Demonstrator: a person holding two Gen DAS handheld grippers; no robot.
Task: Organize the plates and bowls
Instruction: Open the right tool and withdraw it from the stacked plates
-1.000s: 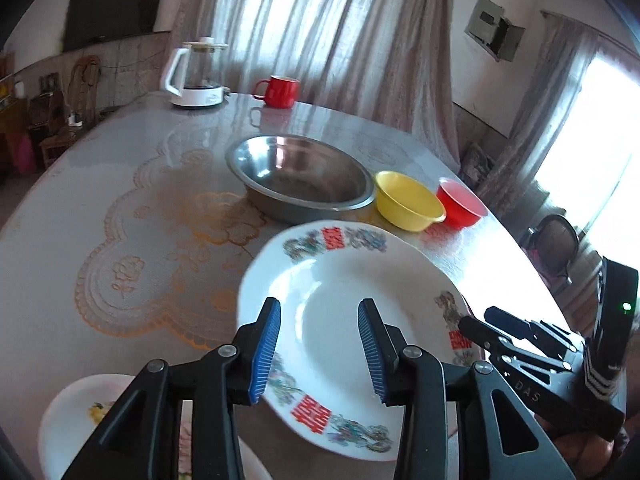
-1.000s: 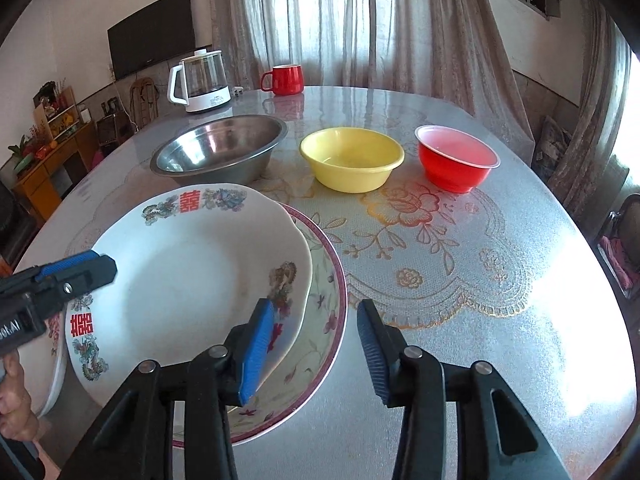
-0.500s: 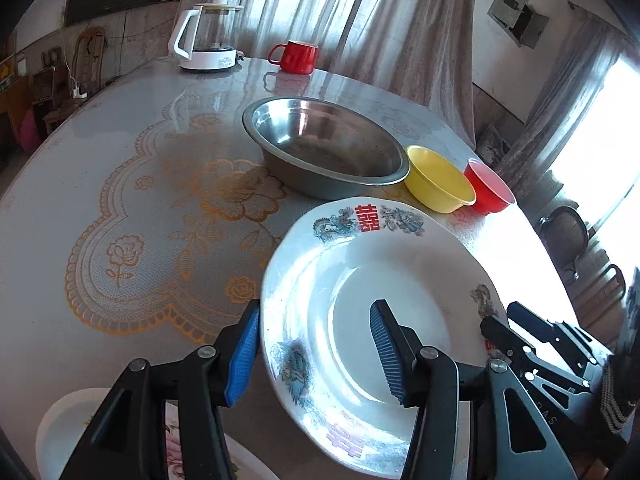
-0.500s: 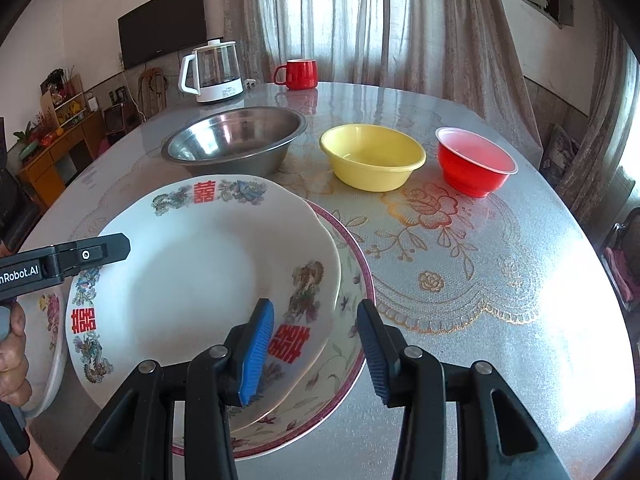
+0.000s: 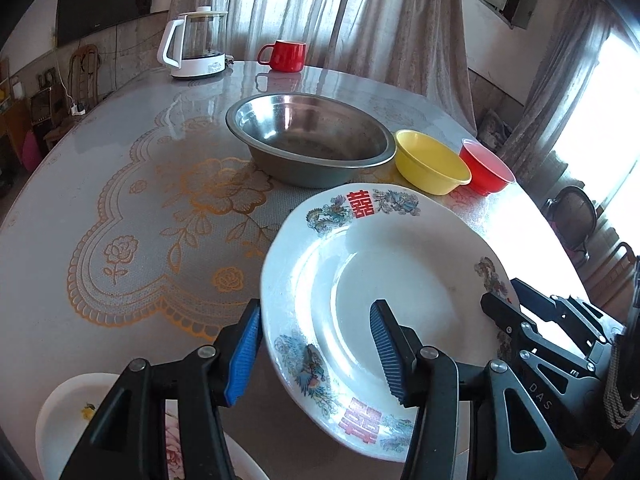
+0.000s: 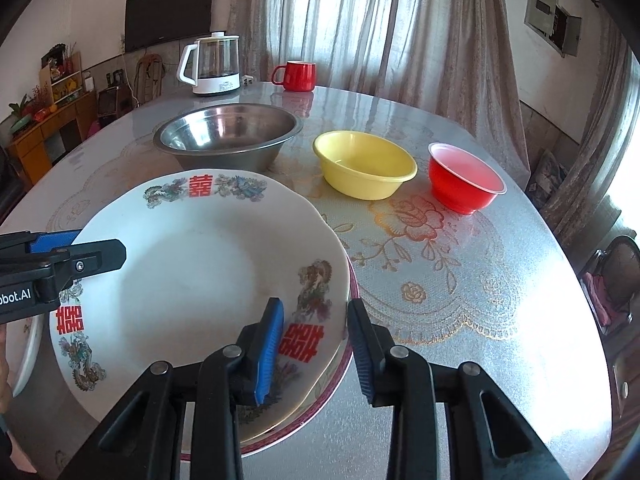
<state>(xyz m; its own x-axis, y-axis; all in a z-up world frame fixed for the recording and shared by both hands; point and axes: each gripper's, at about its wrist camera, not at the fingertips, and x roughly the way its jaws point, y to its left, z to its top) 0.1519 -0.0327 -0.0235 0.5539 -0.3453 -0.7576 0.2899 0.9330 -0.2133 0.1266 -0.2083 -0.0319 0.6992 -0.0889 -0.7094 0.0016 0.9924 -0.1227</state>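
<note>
A white plate with red characters and dragon motifs (image 5: 392,292) (image 6: 192,272) lies tilted on a larger plate with a purple rim (image 6: 332,384). My left gripper (image 5: 316,352) is open, its fingers on either side of the white plate's left rim. My right gripper (image 6: 316,352) is open, its fingers straddling the plate's right rim. A steel bowl (image 5: 308,140) (image 6: 228,136), a yellow bowl (image 5: 430,166) (image 6: 364,164) and a red bowl (image 5: 486,166) (image 6: 464,176) stand in a row behind. Another white floral plate (image 5: 76,412) lies at the near left.
A white kettle (image 5: 196,44) (image 6: 212,64) and a red mug (image 5: 286,56) (image 6: 298,76) stand at the far side of the round table (image 6: 500,280). Chairs stand by the window at the right.
Both grippers have closed in on the white plate, which now lies further over the purple-rimmed plate. The left gripper's fingers now straddle the plate's rim.
</note>
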